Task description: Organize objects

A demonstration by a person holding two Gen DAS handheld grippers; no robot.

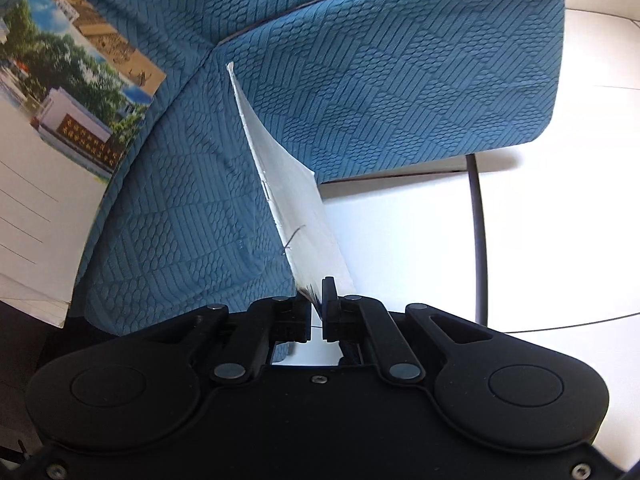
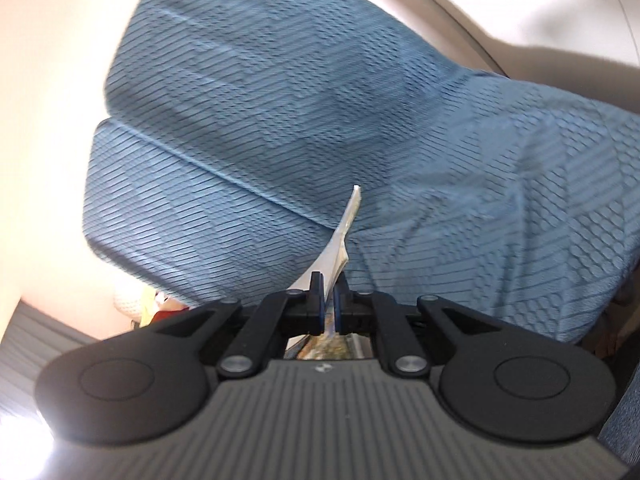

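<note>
Blue quilted cushion (image 1: 400,80) behind; my left claw (image 1: 317,312) is clenched on a white card (image 1: 292,200), right claw (image 2: 328,312) pinching a card (image 2: 340,240).

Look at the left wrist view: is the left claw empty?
No, the left claw is shut on the edge of a white card that sticks out over the blue sofa.

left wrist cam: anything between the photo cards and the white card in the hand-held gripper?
Only bare blue quilted cushion lies between the photo cards and the white card clamped in the left hand-held gripper.
</note>
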